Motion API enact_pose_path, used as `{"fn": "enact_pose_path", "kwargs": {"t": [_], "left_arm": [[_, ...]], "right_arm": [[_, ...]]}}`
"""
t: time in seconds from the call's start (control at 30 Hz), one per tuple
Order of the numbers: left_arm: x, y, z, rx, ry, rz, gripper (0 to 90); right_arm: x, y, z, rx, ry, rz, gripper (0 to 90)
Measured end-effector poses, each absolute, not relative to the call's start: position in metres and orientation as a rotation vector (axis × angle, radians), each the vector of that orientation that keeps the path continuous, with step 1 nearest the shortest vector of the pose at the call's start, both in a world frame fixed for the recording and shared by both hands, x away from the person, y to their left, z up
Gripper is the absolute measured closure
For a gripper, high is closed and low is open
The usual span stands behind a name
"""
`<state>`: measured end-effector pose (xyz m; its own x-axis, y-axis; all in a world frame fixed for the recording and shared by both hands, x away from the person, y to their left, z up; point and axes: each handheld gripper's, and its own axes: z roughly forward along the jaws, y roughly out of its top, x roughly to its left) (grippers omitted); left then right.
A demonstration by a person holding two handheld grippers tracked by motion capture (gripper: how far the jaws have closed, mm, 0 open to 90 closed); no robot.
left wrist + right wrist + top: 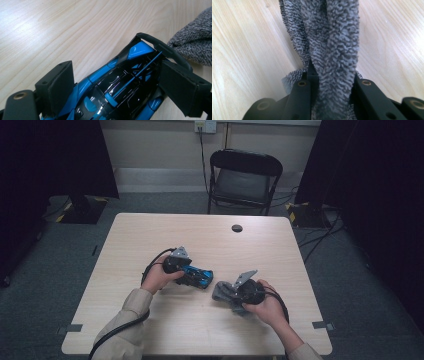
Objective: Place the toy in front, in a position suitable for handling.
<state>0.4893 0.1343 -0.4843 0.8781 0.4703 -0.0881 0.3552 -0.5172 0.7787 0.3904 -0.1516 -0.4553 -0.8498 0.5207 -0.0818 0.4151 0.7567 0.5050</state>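
A blue and black toy car rests on the light wood table, just left of the middle. In the left gripper view the car lies lengthwise between the two black jaws. My left gripper is open: its pads stand along the car's flanks without squeezing. In the high view, my left gripper points right towards a grey terry cloth. A corner of the cloth lies just beyond the car's rear wing. My right gripper is shut on the bunched cloth, which extends away from its jaws. From above, my right gripper points left.
A round cable hole sits near the table's far edge. A black folding chair stands behind the table, with cables on the floor to its right. Dark curtains hang on both sides.
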Motion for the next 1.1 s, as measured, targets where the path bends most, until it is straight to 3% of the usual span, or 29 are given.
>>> {"fn": "enact_pose_path", "kwargs": {"t": [0.9, 1.1], "left_arm": [[0.477, 0.137, -0.485, 2.145, 0.650, 0.204, 13.1], [0.470, 0.142, -0.484, 2.141, 0.670, 0.204, 14.8]], "right_arm": [[0.403, -0.164, -0.460, 0.826, 2.657, 0.640, 67.2], [0.403, -0.161, -0.459, 0.801, 2.664, 0.616, 59.3]]}}
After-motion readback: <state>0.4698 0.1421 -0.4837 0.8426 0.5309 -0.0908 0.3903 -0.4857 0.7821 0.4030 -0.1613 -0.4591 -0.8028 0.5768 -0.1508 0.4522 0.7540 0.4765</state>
